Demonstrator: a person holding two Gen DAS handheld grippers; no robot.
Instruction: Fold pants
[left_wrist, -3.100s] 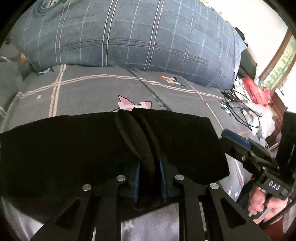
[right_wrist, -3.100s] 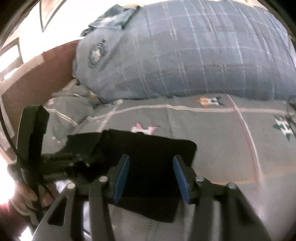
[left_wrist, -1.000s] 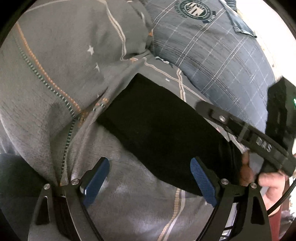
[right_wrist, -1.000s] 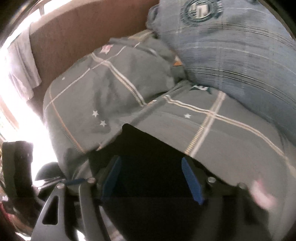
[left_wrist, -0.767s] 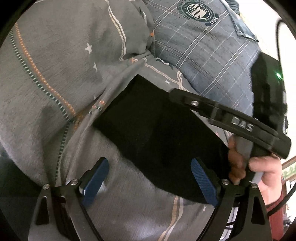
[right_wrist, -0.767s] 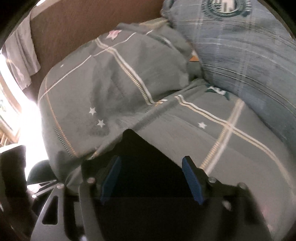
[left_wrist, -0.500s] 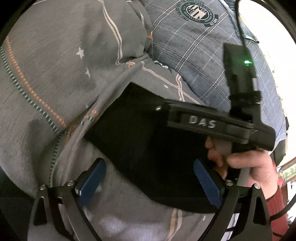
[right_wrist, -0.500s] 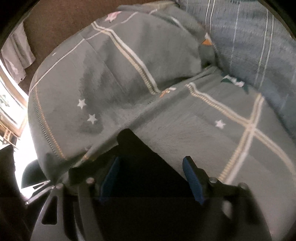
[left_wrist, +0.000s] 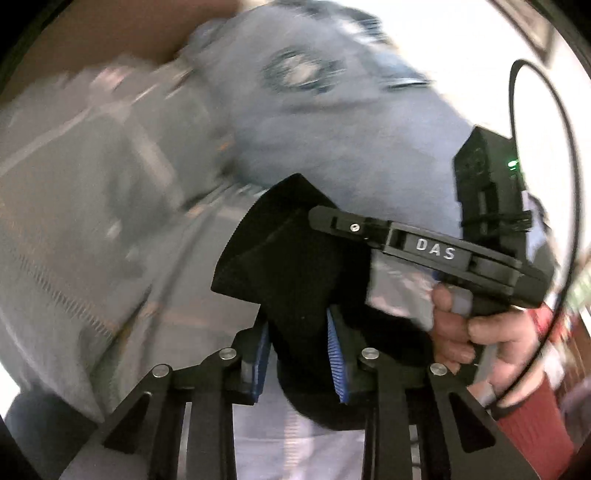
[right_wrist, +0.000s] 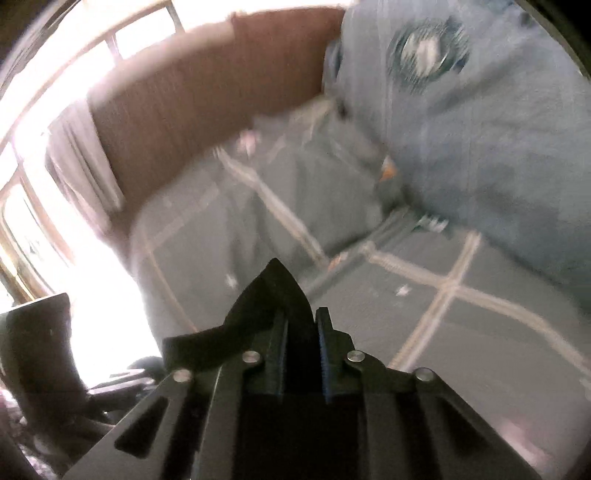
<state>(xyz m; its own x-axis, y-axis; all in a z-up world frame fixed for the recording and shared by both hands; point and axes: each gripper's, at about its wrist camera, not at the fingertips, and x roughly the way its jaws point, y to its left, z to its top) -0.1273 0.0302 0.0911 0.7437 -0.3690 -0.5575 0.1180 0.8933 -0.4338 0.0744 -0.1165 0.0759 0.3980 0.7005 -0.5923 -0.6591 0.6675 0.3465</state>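
A bed covered with a grey fleece blanket (right_wrist: 461, 332) with cream and orange check lines and small white stars is seen ahead of both hand-held grippers. A large blue-grey plaid pillow (left_wrist: 332, 140) with a round crest is seen beyond it, up and to the right in both views. A brown headboard (right_wrist: 177, 99) and a bright window (right_wrist: 140, 33) with a grey curtain (right_wrist: 81, 162) are seen to the upper left of the right hand-held gripper (right_wrist: 301, 343).

One pair of black fabric pants (left_wrist: 295, 266) is counted, bunched and lifted clear of the blanket. Two hand-held grippers are counted. The left hand-held gripper (left_wrist: 297, 350) is closed on a thick fold of the pants, its blue ribbed pads pressed to the cloth from both sides; its jaws have just been closing. The right hand-held gripper is clamped on a pointed black fold of the same pants, which sticks up ahead of its fingertips; its jaws have also just been closing.

In the left wrist view, the right hand-held gripper's black body marked "DAS" is seen from the side, held by a hand (left_wrist: 465, 332) with a red sleeve (left_wrist: 532, 424); its fingertips are hidden in the black cloth. One black cable (left_wrist: 569, 184) loops at the right edge.

Both views are motion-blurred, so blanket and pillow details are smeared. The lower part of the pants is hidden behind the gripper frames. A dark object at the lower left of the right wrist view cannot be made out.
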